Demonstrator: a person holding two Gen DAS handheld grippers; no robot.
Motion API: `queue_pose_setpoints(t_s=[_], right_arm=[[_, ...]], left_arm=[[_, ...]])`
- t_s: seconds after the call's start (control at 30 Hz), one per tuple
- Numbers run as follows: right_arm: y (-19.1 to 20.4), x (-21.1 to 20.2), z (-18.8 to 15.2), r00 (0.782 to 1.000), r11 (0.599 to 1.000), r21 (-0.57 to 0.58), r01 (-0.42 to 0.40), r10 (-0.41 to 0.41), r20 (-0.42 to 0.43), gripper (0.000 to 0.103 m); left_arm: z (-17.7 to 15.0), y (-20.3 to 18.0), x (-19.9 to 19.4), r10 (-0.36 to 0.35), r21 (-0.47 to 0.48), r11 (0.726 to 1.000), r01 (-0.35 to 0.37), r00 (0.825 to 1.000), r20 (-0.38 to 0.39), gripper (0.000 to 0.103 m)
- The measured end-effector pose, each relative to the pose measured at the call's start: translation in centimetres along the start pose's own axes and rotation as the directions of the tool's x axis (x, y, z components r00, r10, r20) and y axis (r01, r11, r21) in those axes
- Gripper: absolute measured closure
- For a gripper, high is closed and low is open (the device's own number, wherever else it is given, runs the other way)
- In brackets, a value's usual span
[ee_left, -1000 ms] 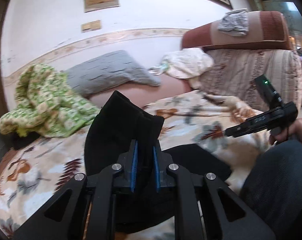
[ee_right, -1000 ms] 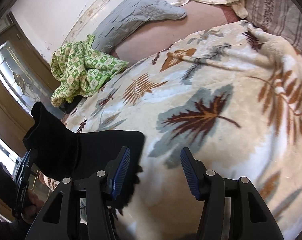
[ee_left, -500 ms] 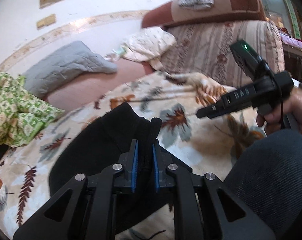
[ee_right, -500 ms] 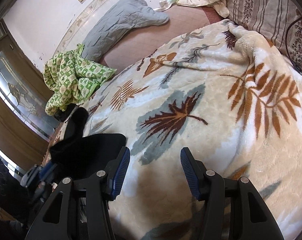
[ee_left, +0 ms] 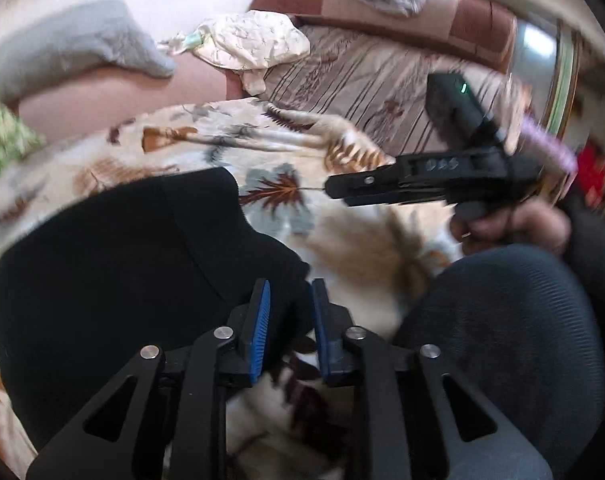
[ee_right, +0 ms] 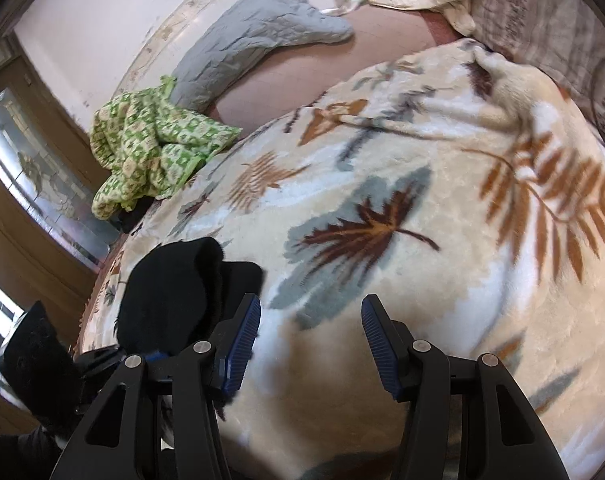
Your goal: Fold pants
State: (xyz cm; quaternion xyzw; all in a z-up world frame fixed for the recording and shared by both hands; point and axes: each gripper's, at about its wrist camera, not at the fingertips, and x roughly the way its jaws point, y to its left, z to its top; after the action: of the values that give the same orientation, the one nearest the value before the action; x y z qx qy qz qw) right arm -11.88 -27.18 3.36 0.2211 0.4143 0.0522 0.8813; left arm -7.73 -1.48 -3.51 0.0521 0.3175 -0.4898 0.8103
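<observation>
The black pants [ee_left: 122,264] lie folded on the leaf-patterned blanket [ee_left: 342,240]. My left gripper [ee_left: 289,292] sits at the pants' right edge, its blue pads a little apart with black cloth between them; I cannot tell whether it still grips. My right gripper [ee_right: 308,320] is open and empty above the blanket, with the pants [ee_right: 174,292] at its left. It also shows in the left wrist view [ee_left: 422,188], held in a hand to the right of the pants.
A green patterned cloth [ee_right: 150,152] and a grey quilted pillow [ee_right: 254,44] lie at the far side of the bed. A cream pillow [ee_left: 254,44] rests against the striped headboard [ee_left: 362,76]. A person's dark-clad knee [ee_left: 502,340] fills the lower right.
My left gripper brought the lifted pants end down and to the right onto the rest of the pants, and its pads have parted slightly. The right gripper stayed open above the blanket.
</observation>
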Motion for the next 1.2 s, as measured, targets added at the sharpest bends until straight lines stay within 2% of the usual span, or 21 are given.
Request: queue_pose_setpoints(t_s=[0.07,0.13,0.17,0.23,0.3,0.33,0.37,0.4,0.43,0.47,0.5,0.53,0.6,0.63,0.73,0.87,0.9,0.97,1.07,1.13,1.2], right_arm=[[1.4,-0.4,0.8,0.999,0.997,-0.063,-0.033,0.034,0.013,0.048],[3.8,-0.7,1.8,0.995,0.977,-0.190,-0.094,0.097,0.005,0.048],[5.0,-0.7,2.0,0.992,0.960,-0.252,-0.123,0.124,-0.013,0.048],[8.3,0.2,2.3,0.976,0.885,-0.413,-0.215,0.181,-0.120,0.048],[11.3,1.5,1.6,0.956,0.788,-0.548,-0.282,0.181,-0.231,0.052],[12.5,2.2,1.2,0.946,0.739,-0.599,-0.309,0.174,-0.273,0.052],[13.3,3.0,1.0,0.935,0.708,-0.622,-0.334,0.167,-0.312,0.054],[13.9,4.0,0.6,0.923,0.682,-0.639,-0.356,0.148,-0.355,0.055],[14.3,5.2,0.1,0.908,0.659,-0.655,-0.371,0.110,-0.404,0.056],[14.2,7.0,-0.6,0.884,0.641,-0.667,-0.380,0.038,-0.466,0.056],[13.6,8.7,-1.5,0.854,0.628,-0.677,-0.383,-0.040,-0.519,0.056],[13.0,9.0,-1.6,0.848,0.634,-0.663,-0.399,-0.021,-0.530,0.055],[11.5,9.3,-0.7,0.826,0.702,-0.572,-0.425,0.042,-0.562,0.054],[10.9,9.3,-0.9,0.822,0.716,-0.552,-0.428,0.054,-0.567,0.054],[10.1,8.9,-1.1,0.836,0.742,-0.517,-0.427,0.107,-0.538,0.053],[9.7,7.8,-0.4,0.850,0.763,-0.473,-0.439,0.183,-0.494,0.055],[9.9,7.2,-0.2,0.851,0.761,-0.473,-0.444,0.192,-0.489,0.055],[10.7,5.6,1.0,0.868,0.740,-0.501,-0.450,0.231,-0.439,0.055],[12.1,3.9,3.3,0.902,0.728,-0.535,-0.428,0.310,-0.300,0.052],[13.2,4.1,3.9,0.922,0.726,-0.569,-0.386,0.314,-0.226,0.052],[14.4,6.0,3.3,0.949,0.708,-0.632,-0.314,0.235,-0.209,0.052]], left_arm=[[-0.3,0.5,-2.1,-0.019,-0.033,0.999,0.020,1.000,0.021,0.079],[-0.9,1.4,-4.8,0.012,-0.077,0.997,-0.008,0.998,0.055,0.067],[-1.3,2.2,-6.4,0.034,-0.114,0.993,-0.025,0.996,0.079,0.066],[-2.4,4.2,-9.0,0.097,-0.217,0.974,-0.069,0.988,0.120,0.066],[-3.4,6.0,-10.4,0.152,-0.310,0.945,-0.106,0.980,0.130,0.066],[-3.8,6.8,-10.5,0.157,-0.348,0.932,-0.105,0.980,0.124,0.067],[-4.1,7.4,-10.1,0.162,-0.380,0.918,-0.111,0.981,0.106,0.069],[-4.3,7.7,-9.6,0.159,-0.402,0.909,-0.111,0.983,0.088,0.079],[-4.5,8.0,-8.6,0.143,-0.419,0.902,-0.104,0.988,0.063,0.085],[-4.6,8.2,-7.4,0.139,-0.424,0.899,-0.113,0.990,0.030,0.086],[-4.8,8.5,-6.2,0.138,-0.429,0.895,-0.126,0.990,-0.003,0.093],[-4.9,8.7,-5.6,0.139,-0.437,0.890,-0.128,0.990,-0.006,0.094],[-4.5,8.9,-4.9,0.127,-0.436,0.892,-0.119,0.992,-0.012,0.096],[-4.3,8.9,-4.7,0.126,-0.423,0.898,-0.122,0.992,-0.018,0.096],[-3.4,8.8,-4.3,0.104,-0.385,0.916,-0.112,0.994,-0.042,0.097],[-2.3,9.5,-6.1,0.057,-0.382,0.922,-0.065,0.998,-0.030,0.097],[-1.7,9.4,-7.0,0.070,-0.368,0.927,-0.068,0.997,-0.008,0.096],[-0.5,10.0,-8.2,0.094,-0.355,0.932,-0.076,0.995,0.033,0.095],[1.9,11.9,-8.9,0.159,-0.371,0.921,-0.119,0.984,0.080,0.088],[2.8,13.7,-7.9,0.175,-0.405,0.905,-0.129,0.981,0.079,0.088],[2.9,15.0,-5.9,0.167,-0.420,0.897,-0.139,0.985,0.032,0.088]])
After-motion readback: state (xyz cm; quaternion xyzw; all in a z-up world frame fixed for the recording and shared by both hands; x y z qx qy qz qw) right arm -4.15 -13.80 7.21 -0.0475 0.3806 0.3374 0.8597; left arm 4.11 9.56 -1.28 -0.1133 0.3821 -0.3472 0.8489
